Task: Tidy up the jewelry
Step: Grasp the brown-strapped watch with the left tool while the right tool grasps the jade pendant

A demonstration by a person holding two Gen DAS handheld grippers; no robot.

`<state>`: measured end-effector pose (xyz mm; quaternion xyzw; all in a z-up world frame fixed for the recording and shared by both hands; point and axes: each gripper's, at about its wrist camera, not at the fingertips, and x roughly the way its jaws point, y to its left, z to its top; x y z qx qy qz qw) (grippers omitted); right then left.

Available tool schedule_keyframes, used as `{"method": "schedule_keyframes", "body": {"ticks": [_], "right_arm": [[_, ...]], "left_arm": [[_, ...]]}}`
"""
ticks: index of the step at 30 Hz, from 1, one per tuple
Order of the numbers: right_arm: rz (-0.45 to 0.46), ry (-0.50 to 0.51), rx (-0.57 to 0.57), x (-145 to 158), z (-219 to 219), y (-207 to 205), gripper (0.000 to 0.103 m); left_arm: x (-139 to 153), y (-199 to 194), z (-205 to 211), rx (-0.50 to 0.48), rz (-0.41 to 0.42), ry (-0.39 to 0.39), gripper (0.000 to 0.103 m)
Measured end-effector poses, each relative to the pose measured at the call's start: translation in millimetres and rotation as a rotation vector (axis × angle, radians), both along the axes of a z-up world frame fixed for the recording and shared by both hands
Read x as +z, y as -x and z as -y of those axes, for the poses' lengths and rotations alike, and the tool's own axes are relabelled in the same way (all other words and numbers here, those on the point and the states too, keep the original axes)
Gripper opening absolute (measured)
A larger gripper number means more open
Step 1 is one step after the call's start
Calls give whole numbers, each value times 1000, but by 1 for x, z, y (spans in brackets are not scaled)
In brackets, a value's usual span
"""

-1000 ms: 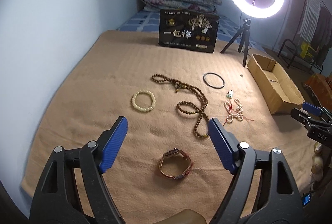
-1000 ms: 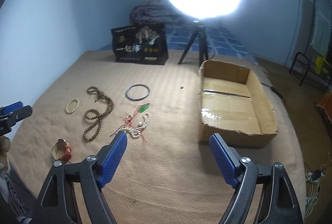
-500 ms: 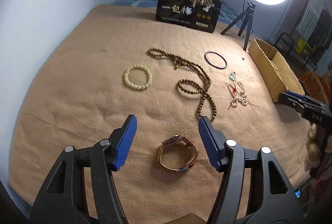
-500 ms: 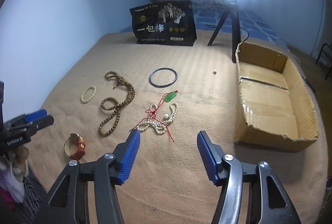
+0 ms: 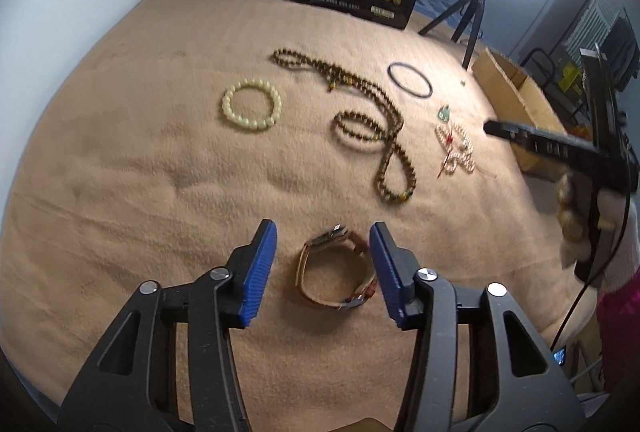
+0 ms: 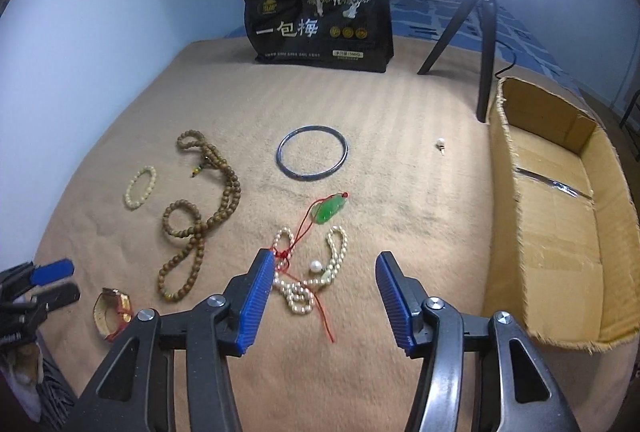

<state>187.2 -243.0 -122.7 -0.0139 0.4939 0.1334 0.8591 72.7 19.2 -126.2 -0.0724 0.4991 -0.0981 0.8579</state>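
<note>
A brown leather watch [image 5: 306,272] lies on the tan blanket between the blue pads of my left gripper [image 5: 322,232]. Its jaws are closing, with a gap still on the watch's left side. My right gripper [image 6: 326,258] is also closing, low over a pearl necklace [image 6: 298,294] tangled with a red cord and a green pendant [image 6: 330,210]. The pads do not touch the pearls. Farther off lie a long brown bead string [image 5: 380,128], a cream bead bracelet [image 5: 251,111] and a dark bangle [image 6: 312,151].
An open cardboard box [image 6: 504,192] stands at the right edge of the blanket. A black printed bag [image 6: 320,20] and a ring light's tripod [image 6: 486,32] stand at the back. A small loose pearl piece [image 6: 440,143] lies near the box.
Both grippers have come down toward the blanket and narrowed their jaws. The left now straddles the watch. The right has shifted left from the box to over the pearl necklace.
</note>
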Motion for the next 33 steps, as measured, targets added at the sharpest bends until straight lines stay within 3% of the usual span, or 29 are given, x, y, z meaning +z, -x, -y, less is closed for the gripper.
{"method": "schedule_keyframes", "body": {"ticks": [18,27,33], "right_arm": [[-128,-23,-63,-38,-13,-66,45],[-156,45,-63,-47,-26,-81,34],[-151,69,-55,-48,-30,-84,20]], "left_arm": [[-24,-6,-4,0,-105,46,35],[-33,-12,0,-5,-133,55,32],[-40,-16,-1,4,-151,36,20]]}}
